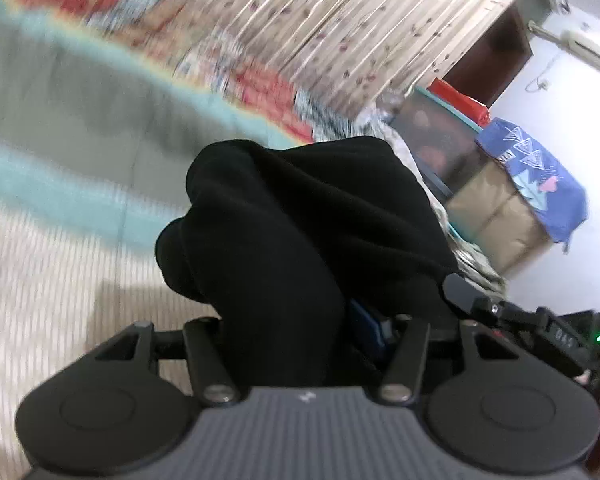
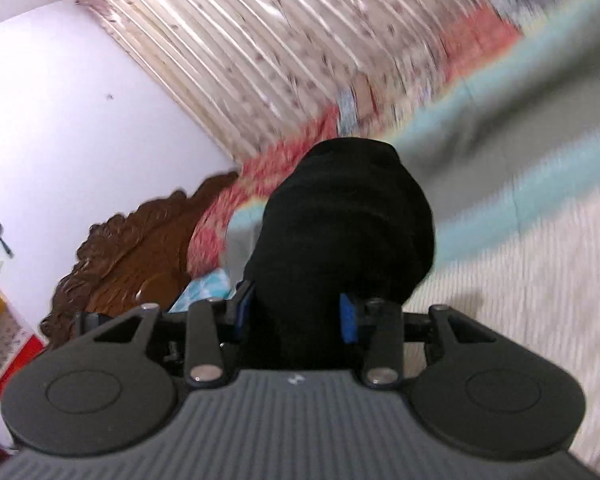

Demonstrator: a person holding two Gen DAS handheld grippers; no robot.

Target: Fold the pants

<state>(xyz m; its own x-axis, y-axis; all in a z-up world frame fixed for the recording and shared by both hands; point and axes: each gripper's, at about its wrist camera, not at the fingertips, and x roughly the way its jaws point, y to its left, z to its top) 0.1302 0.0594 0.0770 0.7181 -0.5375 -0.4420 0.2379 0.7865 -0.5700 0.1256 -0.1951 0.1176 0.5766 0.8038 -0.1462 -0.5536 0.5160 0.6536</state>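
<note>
Black pants (image 1: 300, 232) bunch up at frame centre in both wrist views, above the striped bed cover (image 1: 40, 280) (background blurred). The left gripper (image 1: 300, 332) has its jaws part-closed on the cloth; the right gripper (image 2: 296, 316) likewise pinches it between blue pads (image 2: 348, 320).

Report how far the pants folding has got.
Done: both claws have hold of the black pants. The left claw and the right claw are each shut on a bunch of the fabric above the striped bed cover. Left: no flat fold shows yet; the cloth hangs bunched.
</note>
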